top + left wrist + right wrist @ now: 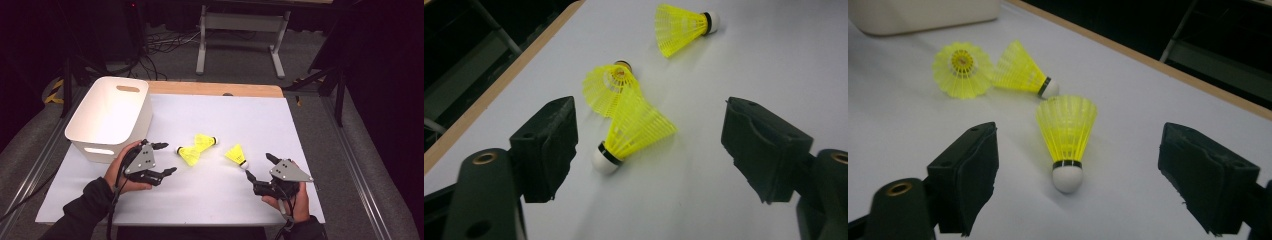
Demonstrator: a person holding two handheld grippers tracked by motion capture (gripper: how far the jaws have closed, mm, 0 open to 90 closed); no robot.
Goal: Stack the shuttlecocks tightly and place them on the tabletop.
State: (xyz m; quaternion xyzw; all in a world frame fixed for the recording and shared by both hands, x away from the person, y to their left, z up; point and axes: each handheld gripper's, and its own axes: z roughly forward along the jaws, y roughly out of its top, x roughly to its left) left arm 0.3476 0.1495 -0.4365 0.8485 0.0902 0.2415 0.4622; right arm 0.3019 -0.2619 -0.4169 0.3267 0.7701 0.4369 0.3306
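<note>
Shuttlecocks, three yellow, lie mid-table right of white bin (107, 117). High view: left gripper (163, 159) and right gripper (258, 167) flank them, jaws apart, empty. Left gripper view: nearest shuttlecock (634, 132) between spread jaws; likely pick-up step. Right gripper view: lone shuttlecock (1067, 137) ahead. Next: close on one. No writing legible.

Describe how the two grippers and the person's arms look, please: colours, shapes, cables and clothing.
The left gripper and the right gripper are black, each with two blocky jaws. Each carries a grey three-cornered plate with small dark holes on top. Near each jaw's base sits a brass-coloured ring. A black cable trails from each gripper along the forearm. The person wears dark long sleeves.
</note>
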